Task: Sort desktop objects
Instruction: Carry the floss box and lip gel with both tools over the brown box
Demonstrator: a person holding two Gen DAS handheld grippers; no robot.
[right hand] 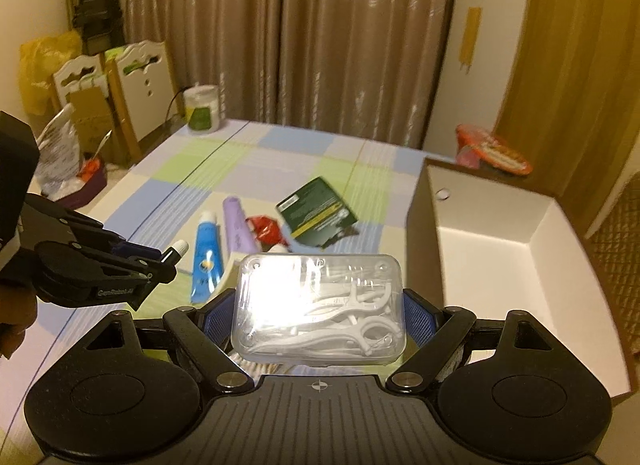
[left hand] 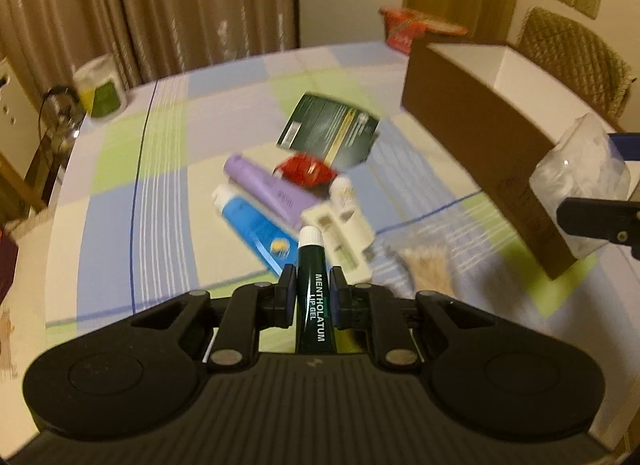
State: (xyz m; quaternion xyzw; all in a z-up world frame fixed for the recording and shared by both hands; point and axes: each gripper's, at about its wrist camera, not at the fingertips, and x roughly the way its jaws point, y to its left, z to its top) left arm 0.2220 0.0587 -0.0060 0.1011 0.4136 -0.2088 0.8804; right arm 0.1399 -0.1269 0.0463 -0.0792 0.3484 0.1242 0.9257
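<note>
My left gripper [left hand: 311,285] is shut on a dark green Mentholatum lip gel tube [left hand: 316,305] with a white cap, held above the table. It shows from the side in the right wrist view [right hand: 160,265]. My right gripper [right hand: 318,313] is shut on a clear plastic box of white floss picks [right hand: 320,305], held above the table beside the open cardboard box [right hand: 500,233]. In the left wrist view the floss box [left hand: 580,181] hangs at that box's near corner [left hand: 480,137]. On the table lie a blue tube [left hand: 252,225], a purple tube [left hand: 268,185], a red wrapper [left hand: 306,171] and a dark green packet [left hand: 330,131].
A white moulded tray [left hand: 340,237] with a small white bottle [left hand: 344,193] and a bundle of cotton swabs [left hand: 428,265] lie near the tubes. A white tub [left hand: 100,89] stands at the far left corner. A red bag [left hand: 416,25] sits behind the box. A chair [left hand: 572,57] stands at the right.
</note>
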